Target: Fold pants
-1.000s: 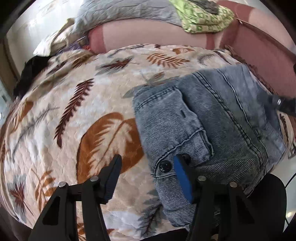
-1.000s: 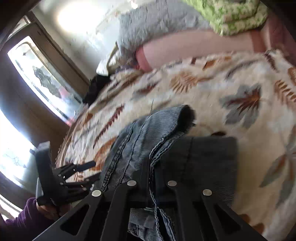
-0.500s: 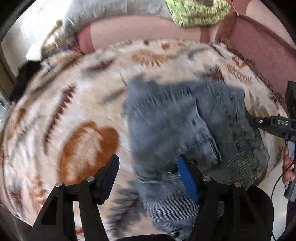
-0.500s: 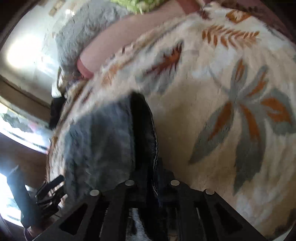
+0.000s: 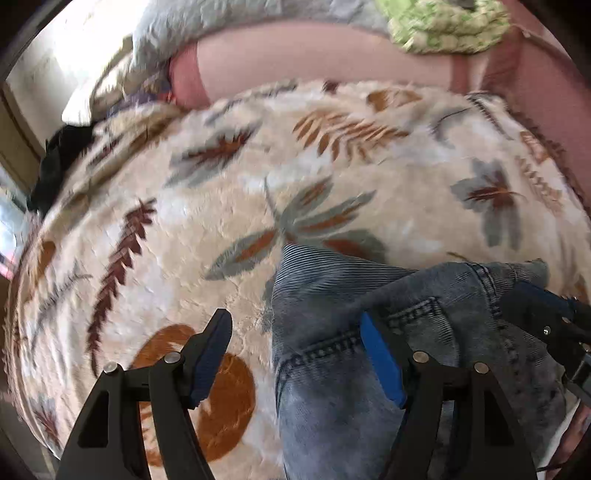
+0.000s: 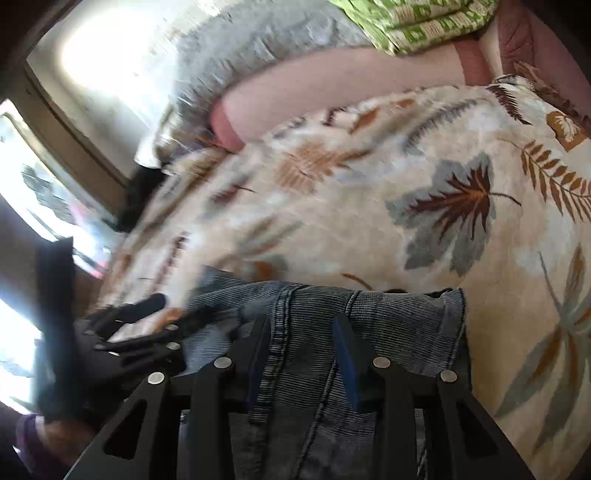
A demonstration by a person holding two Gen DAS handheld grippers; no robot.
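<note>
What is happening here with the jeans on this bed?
A person is folding a pair of jeans on a leaf-patterned blanket, with one hand-held gripper in each hand. The left hand-held gripper is open, one finger over the blanket and the other over the denim. The right hand-held gripper is also open above the folded jeans, so neither grips the cloth now. The jeans lie folded at the near edge.

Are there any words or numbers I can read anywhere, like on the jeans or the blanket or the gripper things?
No readable text in either view.
jeans: stitching only, no label showing.
leaf-print blanket: only leaf shapes.
green patterned cloth: a block pattern, too blurred to tell whether any of it is letters.
left gripper and right gripper: no markings showing.
</note>
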